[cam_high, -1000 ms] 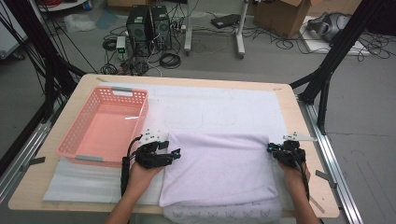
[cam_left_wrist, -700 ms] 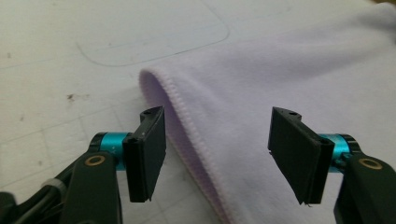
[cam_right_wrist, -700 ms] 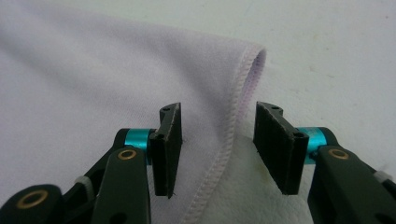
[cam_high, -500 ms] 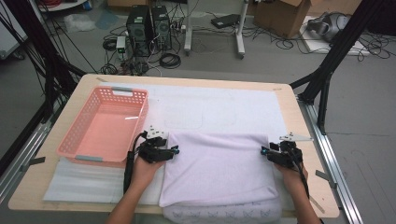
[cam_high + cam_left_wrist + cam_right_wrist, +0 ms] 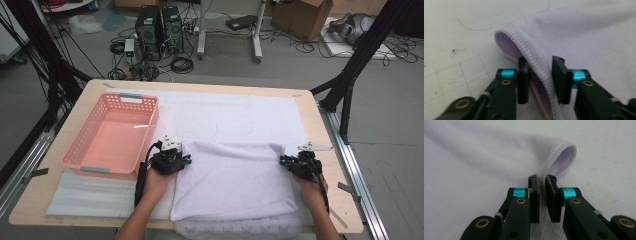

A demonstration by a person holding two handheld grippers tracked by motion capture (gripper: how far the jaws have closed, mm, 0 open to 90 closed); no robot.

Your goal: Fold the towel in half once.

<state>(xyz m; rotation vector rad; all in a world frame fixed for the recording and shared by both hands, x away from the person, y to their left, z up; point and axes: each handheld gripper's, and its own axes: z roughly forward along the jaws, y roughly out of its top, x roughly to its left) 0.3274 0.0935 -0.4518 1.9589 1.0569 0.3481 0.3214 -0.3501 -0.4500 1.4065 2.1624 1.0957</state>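
On the left of the table stood a pink plastic basket. Just beside it, the left gripper had just been closing its jaws, with the stitched hem of the lavender towel between them, at the far left corner. The towel lay folded on the white mat, near the front edge. At its far right corner, the right gripper had its jaws narrow and pinched on the hem.

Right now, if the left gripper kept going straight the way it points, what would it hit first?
The left gripper already has the lavender cloth's hemmed edge between its jaws. Straight on, it would first push into the cloth's raised corner fold, then bare white table cover, as far as depth shows.
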